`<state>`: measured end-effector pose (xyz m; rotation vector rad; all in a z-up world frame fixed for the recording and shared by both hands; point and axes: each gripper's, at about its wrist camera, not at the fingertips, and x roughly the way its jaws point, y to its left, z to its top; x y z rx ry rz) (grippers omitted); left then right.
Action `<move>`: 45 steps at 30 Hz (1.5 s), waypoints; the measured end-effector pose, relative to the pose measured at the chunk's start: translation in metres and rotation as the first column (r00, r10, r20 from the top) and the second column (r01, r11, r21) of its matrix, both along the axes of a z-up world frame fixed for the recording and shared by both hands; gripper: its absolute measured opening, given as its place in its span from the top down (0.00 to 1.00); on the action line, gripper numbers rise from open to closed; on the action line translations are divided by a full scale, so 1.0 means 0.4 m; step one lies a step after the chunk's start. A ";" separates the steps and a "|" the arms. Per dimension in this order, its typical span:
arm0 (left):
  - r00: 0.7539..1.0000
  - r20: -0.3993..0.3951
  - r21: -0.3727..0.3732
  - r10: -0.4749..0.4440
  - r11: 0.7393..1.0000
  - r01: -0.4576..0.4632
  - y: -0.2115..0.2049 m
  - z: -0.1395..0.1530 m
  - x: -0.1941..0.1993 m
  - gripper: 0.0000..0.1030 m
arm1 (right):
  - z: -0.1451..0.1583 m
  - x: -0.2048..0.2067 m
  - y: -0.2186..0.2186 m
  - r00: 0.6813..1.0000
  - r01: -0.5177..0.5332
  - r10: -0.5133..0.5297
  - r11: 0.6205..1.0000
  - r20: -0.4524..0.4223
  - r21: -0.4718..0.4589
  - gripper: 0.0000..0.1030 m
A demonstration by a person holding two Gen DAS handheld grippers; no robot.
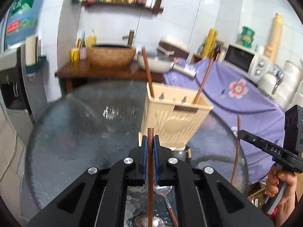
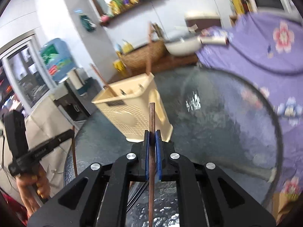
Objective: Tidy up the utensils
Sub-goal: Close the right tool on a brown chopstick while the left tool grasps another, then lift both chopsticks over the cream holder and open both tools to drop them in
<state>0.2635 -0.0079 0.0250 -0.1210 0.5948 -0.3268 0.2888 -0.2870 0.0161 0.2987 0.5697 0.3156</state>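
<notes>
Both my grippers, left point(image 1: 151, 139) and right point(image 2: 152, 134), each clenched on one brown chopstick point(image 1: 150, 170) point(image 2: 151, 151), near the beige utensil holder point(image 1: 174, 119).

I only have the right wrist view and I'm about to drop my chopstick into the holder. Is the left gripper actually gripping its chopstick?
Observer: Yes. The left gripper has its blue pads shut on the left chopstick, whose tip pokes just above them.
Operator: Good. My right gripper has the right chopstick clamped. Is there anything to tidy that I can't see?
Observer: Two spoons lie on the glass table under the left gripper: a brown-handled spoon and a second spoon.
Operator: Where's the holder from that side?
Observer: The cream holder stands upright just beyond the left fingertips, slightly to their right.
</notes>
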 end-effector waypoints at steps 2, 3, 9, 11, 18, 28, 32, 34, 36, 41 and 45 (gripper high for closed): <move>0.999 0.036 -0.002 -0.001 1.000 0.001 0.015 0.028 -0.025 0.94 | 0.038 -0.037 0.003 0.999 -0.023 0.023 1.000 0.044 -0.004 0.93; 0.999 0.049 -0.003 0.000 1.000 0.000 0.017 0.037 -0.041 0.94 | 0.050 -0.055 0.002 0.998 -0.032 0.033 0.999 0.056 -0.004 0.93; 0.996 0.087 -0.015 0.006 1.000 -0.004 0.041 0.073 -0.067 0.94 | 0.107 -0.101 0.014 0.992 -0.060 0.064 0.998 0.110 -0.034 0.93; 0.995 0.098 -0.017 0.013 1.000 -0.011 0.046 0.086 -0.069 0.94 | 0.121 -0.094 0.013 0.991 -0.067 0.070 0.997 0.115 -0.029 0.93; 0.988 0.155 -0.004 0.018 1.000 -0.017 0.056 0.143 -0.088 0.94 | 0.165 -0.074 0.030 0.988 -0.080 0.087 0.995 0.125 -0.059 0.94; 0.976 0.216 -0.042 -0.003 0.999 0.012 0.042 0.275 -0.049 0.94 | 0.255 -0.017 0.041 0.986 -0.112 0.115 0.993 0.124 -0.036 0.94; 0.959 0.284 -0.068 0.013 0.998 0.006 0.018 0.383 -0.011 0.94 | 0.360 0.018 0.048 0.978 -0.083 0.093 0.995 0.185 -0.062 0.94; 0.953 0.301 -0.092 0.018 0.996 0.010 0.006 0.430 0.014 0.94 | 0.410 0.039 0.053 0.975 -0.063 0.075 0.996 0.211 -0.064 0.94; 0.941 0.335 -0.100 0.046 0.995 -0.013 -0.016 0.480 0.046 0.94 | 0.457 0.062 0.055 0.970 -0.035 0.050 0.997 0.237 -0.066 0.94; 0.931 0.359 -0.119 0.073 0.992 -0.032 -0.074 0.523 0.127 0.94 | 0.514 0.131 0.064 0.967 0.028 -0.004 0.996 0.256 -0.089 0.93; 0.932 0.351 -0.110 0.087 0.993 -0.051 -0.107 0.491 0.185 0.94 | 0.487 0.189 0.077 0.970 0.052 -0.024 0.992 0.241 -0.112 0.93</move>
